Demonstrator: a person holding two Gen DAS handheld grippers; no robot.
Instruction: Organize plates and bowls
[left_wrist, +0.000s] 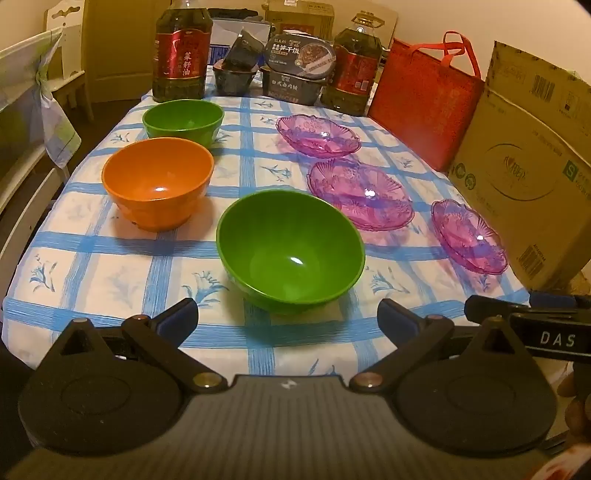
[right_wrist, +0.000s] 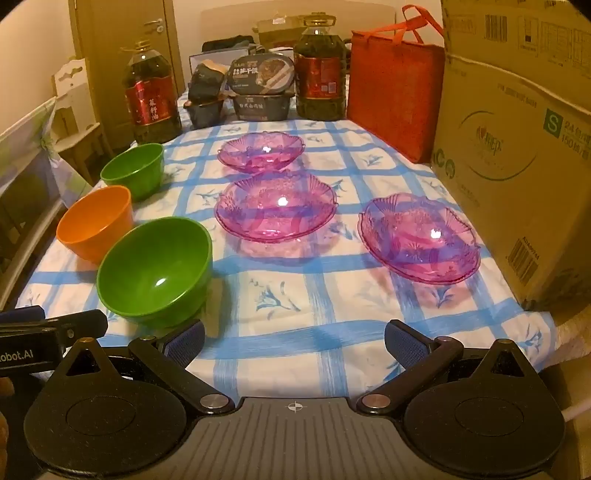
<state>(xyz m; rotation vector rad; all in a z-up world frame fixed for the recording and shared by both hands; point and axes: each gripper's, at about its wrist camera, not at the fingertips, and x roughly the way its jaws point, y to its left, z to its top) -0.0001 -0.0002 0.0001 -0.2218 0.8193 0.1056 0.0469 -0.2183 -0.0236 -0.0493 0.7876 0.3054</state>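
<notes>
Three bowls stand on the left of the blue-checked tablecloth: a near green bowl (left_wrist: 290, 248) (right_wrist: 155, 266), an orange bowl (left_wrist: 158, 182) (right_wrist: 95, 222) and a far green bowl (left_wrist: 183, 121) (right_wrist: 133, 170). Three pink glass plates lie on the right: far (left_wrist: 318, 135) (right_wrist: 260, 151), middle (left_wrist: 360, 192) (right_wrist: 275, 211) and near right (left_wrist: 468, 235) (right_wrist: 418, 237). My left gripper (left_wrist: 288, 317) is open and empty, just short of the near green bowl. My right gripper (right_wrist: 294, 338) is open and empty over the table's near edge.
Two oil bottles (left_wrist: 181, 51) (right_wrist: 320, 70), stacked food boxes (left_wrist: 295, 70), a red bag (left_wrist: 424, 99) (right_wrist: 395, 85) and a large cardboard box (left_wrist: 528, 166) (right_wrist: 517, 147) line the back and right. A chair stands at the left (left_wrist: 33, 122).
</notes>
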